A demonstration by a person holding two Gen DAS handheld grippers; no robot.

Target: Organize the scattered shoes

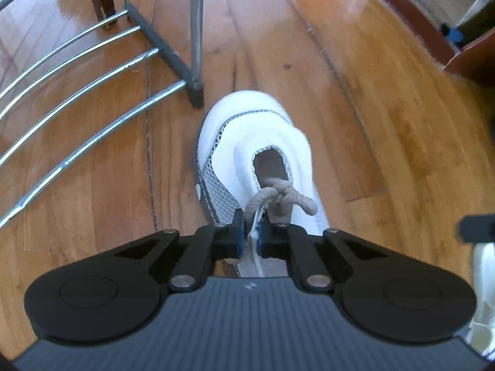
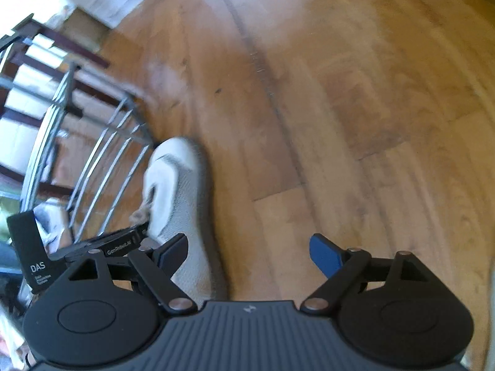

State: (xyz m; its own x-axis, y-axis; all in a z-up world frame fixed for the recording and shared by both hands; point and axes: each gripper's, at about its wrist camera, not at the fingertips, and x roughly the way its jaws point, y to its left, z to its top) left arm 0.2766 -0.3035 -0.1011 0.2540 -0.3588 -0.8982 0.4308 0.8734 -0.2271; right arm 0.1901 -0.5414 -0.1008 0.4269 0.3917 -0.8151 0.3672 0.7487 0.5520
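1. Left wrist view: the left gripper [image 1: 250, 227] is seen clamped on the tongue edge of a white mesh shoe [image 1: 256, 154], just behind its knotted beige lace [image 1: 280, 196].
2. The shoe's long axis is seen running straight away from this gripper, toe pointing up the frame toward the foot of a metal shoe rack [image 1: 195, 91]; whether the sole is touching the wooden floor [image 1: 386, 123] cannot be told.
3. The rack's chrome bars [image 1: 92, 142] are found to the left of the toe, so a leftward swing is judged to be the coming move.
4. Right wrist view: the right gripper [image 2: 249, 255] is held wide, with nothing between its blue pads [image 2: 324, 256].
5. The same shoe is seen at its left finger, so the left hand is the nearer.
6. A second white shoe [image 1: 482, 293] is glimpsed at the left view's right edge.
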